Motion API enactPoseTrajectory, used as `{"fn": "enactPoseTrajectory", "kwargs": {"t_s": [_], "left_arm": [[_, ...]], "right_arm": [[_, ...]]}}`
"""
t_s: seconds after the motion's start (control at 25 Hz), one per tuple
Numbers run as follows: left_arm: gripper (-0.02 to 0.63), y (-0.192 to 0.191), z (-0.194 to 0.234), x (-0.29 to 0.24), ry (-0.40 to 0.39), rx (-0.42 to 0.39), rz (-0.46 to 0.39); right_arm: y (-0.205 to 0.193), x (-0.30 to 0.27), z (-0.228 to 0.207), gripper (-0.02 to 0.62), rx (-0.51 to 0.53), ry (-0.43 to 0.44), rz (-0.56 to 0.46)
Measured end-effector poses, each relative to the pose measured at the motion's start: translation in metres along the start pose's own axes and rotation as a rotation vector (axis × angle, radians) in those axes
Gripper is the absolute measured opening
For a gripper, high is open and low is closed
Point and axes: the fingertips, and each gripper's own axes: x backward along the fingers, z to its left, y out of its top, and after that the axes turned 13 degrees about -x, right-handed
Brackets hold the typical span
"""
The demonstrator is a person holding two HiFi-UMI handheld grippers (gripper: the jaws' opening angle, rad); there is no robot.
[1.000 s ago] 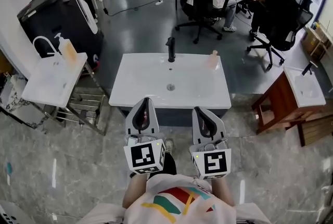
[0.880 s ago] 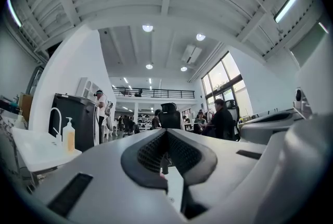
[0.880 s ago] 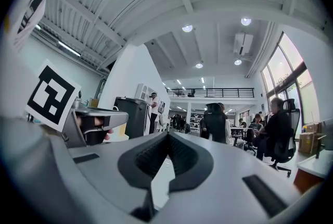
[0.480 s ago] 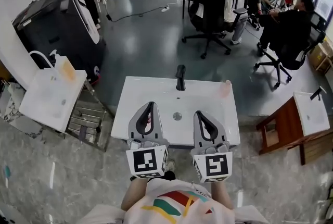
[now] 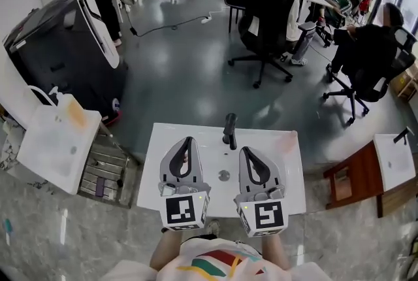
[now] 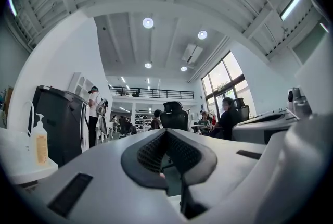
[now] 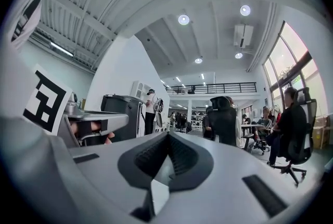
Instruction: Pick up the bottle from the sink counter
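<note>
Two grippers hover over a white sink counter (image 5: 150, 175) at lower centre: the left gripper (image 5: 188, 141) and the right gripper (image 5: 246, 151), each with jaws pressed together on nothing. The bottle (image 5: 287, 141), a pale blur, stands at the counter's upper right corner, right of the black faucet (image 5: 230, 131). Grey floor (image 5: 176, 64), office chairs (image 5: 268, 5) and seated people (image 5: 366, 44) fill the upper frame.

White sink counter (image 5: 157, 168), black faucet (image 5: 230, 131), pale peach bottle (image 5: 286, 142). Left gripper (image 5: 188, 140) and right gripper (image 5: 244, 151): grey shells, black pads, b&w square markers. Floor (image 5: 78, 234) grey marble w/ veining. Shirt (image 5: 215, 263) white, red-green-yellow stripes.
</note>
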Motion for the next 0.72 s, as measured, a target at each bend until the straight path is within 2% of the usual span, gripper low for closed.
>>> {"fn": "enactPoseTrajectory", "kwargs": {"t_s": [0.36,0.6,0.72], "left_arm": [[0.018,-0.009,-0.005,-0.019,0.004,0.008,0.029],[0.018,0.007,-0.013,-0.019,0.017,-0.013,0.017],[0.018,0.014,-0.013,-0.017,0.046,-0.012,0.009]], "right_arm": [[0.005,-0.019,-0.024,0.012,0.045,-0.041,-0.014],[0.022,-0.016,-0.028,0.012,0.027,0.004,-0.071],[0.034,-0.014,-0.024,0.012,0.065,0.025,-0.130]]}}
